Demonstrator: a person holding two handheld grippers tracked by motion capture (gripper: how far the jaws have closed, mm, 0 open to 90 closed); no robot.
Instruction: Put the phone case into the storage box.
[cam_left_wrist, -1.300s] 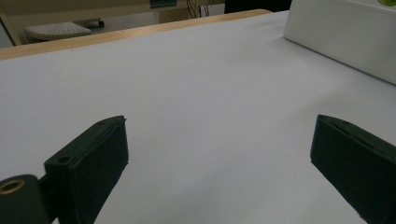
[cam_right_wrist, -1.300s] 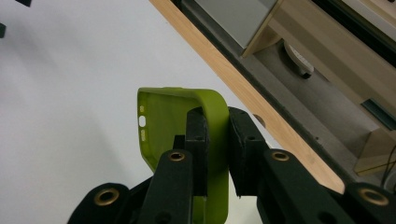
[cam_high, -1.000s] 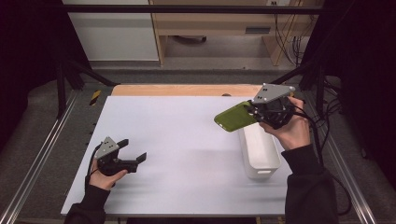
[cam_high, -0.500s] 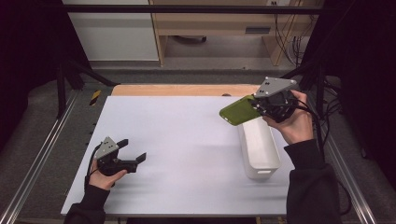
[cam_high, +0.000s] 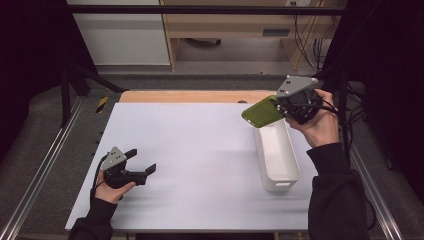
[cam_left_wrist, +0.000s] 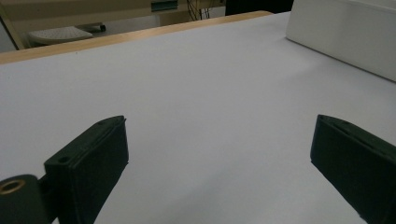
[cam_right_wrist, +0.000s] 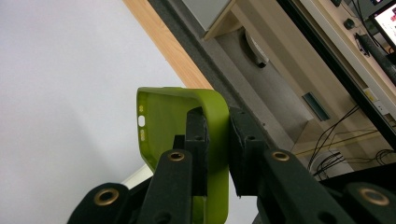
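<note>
Green phone case (cam_high: 262, 112) clamped by its edge in the right gripper (cam_high: 280, 106), held above the far end of the white bin (cam_high: 278, 159), left gripper (cam_high: 142, 163) rested on the table (cam_high: 200, 150), jaws spread wide, nothing held.

Grey floor (cam_high: 45, 115) w/ wood cabinet (cam_high: 235, 27) behind white table (cam_high: 200, 150), dim room.

Two handheld black plastic grippers, the left gripper (cam_high: 142, 161) and the right gripper (cam_high: 281, 103), each topped by a grey three-cornered plate with small dark screw holes. Brass-coloured rivets dot the jaw arms. Black cables trail behind. The person wears long black sleeves (cam_high: 334, 200).
</note>
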